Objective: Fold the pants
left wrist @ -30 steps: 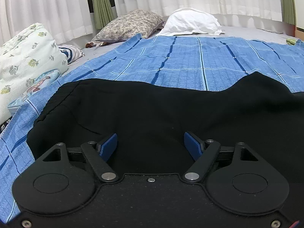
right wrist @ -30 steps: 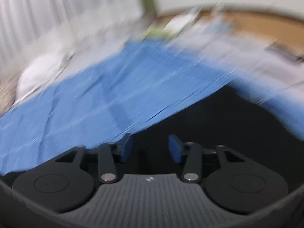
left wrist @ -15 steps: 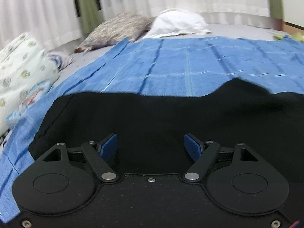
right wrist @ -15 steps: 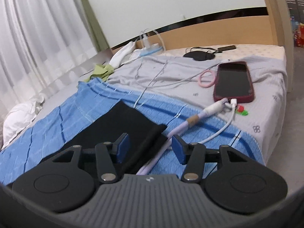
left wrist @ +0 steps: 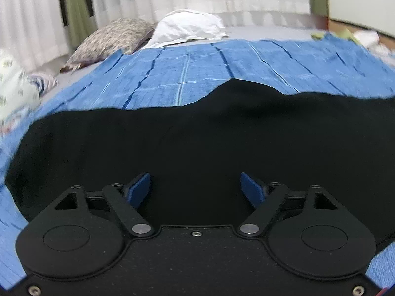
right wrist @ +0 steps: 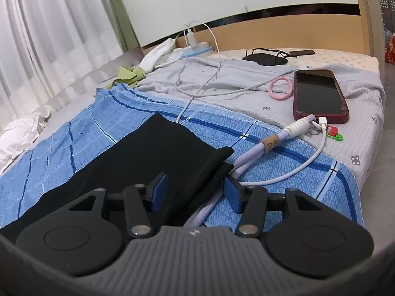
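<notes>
Black pants (left wrist: 197, 135) lie spread across a blue checked sheet (left wrist: 187, 74) on the bed. My left gripper (left wrist: 196, 188) hovers over the wide upper part of the pants, its jaws opening, and no cloth is pinched between its blue pads. In the right wrist view the leg ends of the pants (right wrist: 158, 153) lie folded over, with my right gripper (right wrist: 195, 192) open just above their near corner. The blue pads stand apart with the hem edge and a lilac cable below them.
A lilac braided cable (right wrist: 246, 157) and a white charging cable (right wrist: 291, 170) lie right beside the leg ends. A dark red phone (right wrist: 318, 96), pink ring (right wrist: 280, 88) and grey blanket (right wrist: 234, 98) sit further right. Pillows (left wrist: 190, 27) lie at the far side; the bed edge drops at the right.
The right gripper swung right along the pants to the leg ends, where cables and the phone came into view. The left view slid right over the pants, and its pads stand slightly wider.
</notes>
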{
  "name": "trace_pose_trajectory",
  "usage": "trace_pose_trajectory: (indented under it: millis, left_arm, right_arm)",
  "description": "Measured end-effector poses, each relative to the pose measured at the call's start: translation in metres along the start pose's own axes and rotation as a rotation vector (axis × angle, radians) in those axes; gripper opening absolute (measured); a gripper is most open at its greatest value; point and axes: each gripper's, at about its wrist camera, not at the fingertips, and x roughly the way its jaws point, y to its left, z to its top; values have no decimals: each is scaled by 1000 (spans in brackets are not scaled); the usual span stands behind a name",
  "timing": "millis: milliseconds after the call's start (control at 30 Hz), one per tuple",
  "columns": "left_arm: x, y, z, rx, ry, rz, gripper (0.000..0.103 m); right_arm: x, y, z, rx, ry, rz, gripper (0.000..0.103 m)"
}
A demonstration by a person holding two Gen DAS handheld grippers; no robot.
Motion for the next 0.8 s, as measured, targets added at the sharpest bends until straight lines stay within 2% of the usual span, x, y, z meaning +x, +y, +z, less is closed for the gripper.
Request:
trace_pose_trajectory:
  millis: [33, 67, 167, 300, 367, 467, 600, 633, 667, 733, 800]
  left_arm:
    - [1, 3, 0, -20, 7, -6, 84]
    - [2, 7, 0, -36, 12, -10, 84]
    - [2, 11, -3, -49, 11, -11, 86]
    - [2, 11, -5, -45, 4, -7, 87]
    - [2, 12, -5, -52, 4, -12, 87]
    - [2, 13, -6, -61, 1, -17, 87]
    - [2, 12, -7, -60, -7, -15, 87]
    - [2, 13, -7, -63, -8, -18, 87]
    - [2, 14, -8, -68, -10, -21, 87]
    - [1, 16, -9, -79, -16, -29, 87]
    - [-1, 18, -10, -96, -25, -31, 87]
  right_arm:
    - [-2, 3, 1, -3, 1, -2, 53]
    - [-5, 7, 0, -8, 3, -7, 47]
    - [-11, 19, -5, -24, 22, 11, 46]
    - [-4, 32, -12, -82, 24, -13, 45]
    - [6, 29, -8, -37, 43, -18, 53]
    - [21, 18, 1, 52, 44, -21, 46]
    - [34, 7, 13, 133, 57, 1, 45]
    - [37, 4, 17, 167, 68, -3, 33]
    - [39, 1, 20, 192, 78, -11, 11]
    - [39, 0, 25, 238, 88, -14, 9]
    - [31, 15, 30, 195, 59, -36, 8]
